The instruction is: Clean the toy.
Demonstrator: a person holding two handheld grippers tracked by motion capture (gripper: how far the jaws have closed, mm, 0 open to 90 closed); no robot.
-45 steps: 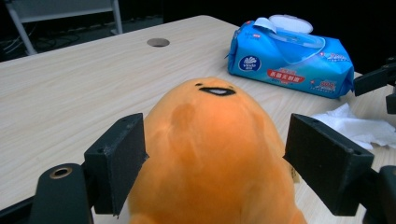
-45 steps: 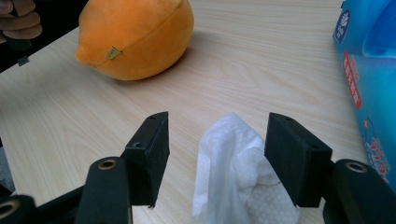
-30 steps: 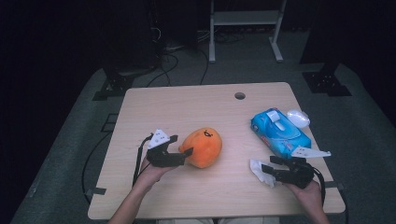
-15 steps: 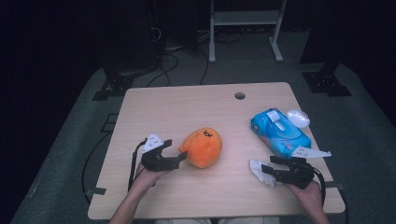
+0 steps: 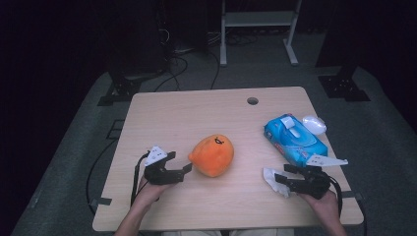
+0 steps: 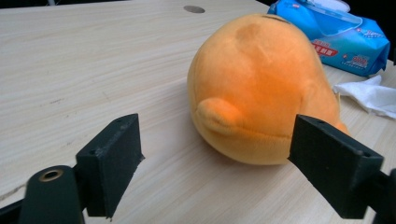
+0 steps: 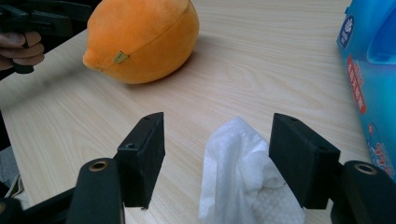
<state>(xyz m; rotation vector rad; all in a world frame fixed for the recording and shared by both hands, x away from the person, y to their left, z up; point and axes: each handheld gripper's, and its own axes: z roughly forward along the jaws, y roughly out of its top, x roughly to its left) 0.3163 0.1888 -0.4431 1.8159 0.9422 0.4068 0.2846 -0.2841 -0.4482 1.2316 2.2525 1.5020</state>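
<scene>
Wet wipe (image 7: 243, 177) lies crumpled at table (image 5: 196, 113) 4 o'clock, between right gripper (image 7: 217, 154) jaws, apart, not pinching. Left gripper (image 5: 178, 166) open just off the orange plush (image 5: 212, 155). Risk: closing now may pinch only a loose fold, so wipe slips.

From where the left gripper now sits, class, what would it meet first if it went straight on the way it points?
Most likely the orange plush toy: it lies just ahead of the open left gripper, slightly toward one jaw, with bare table between them.
</scene>
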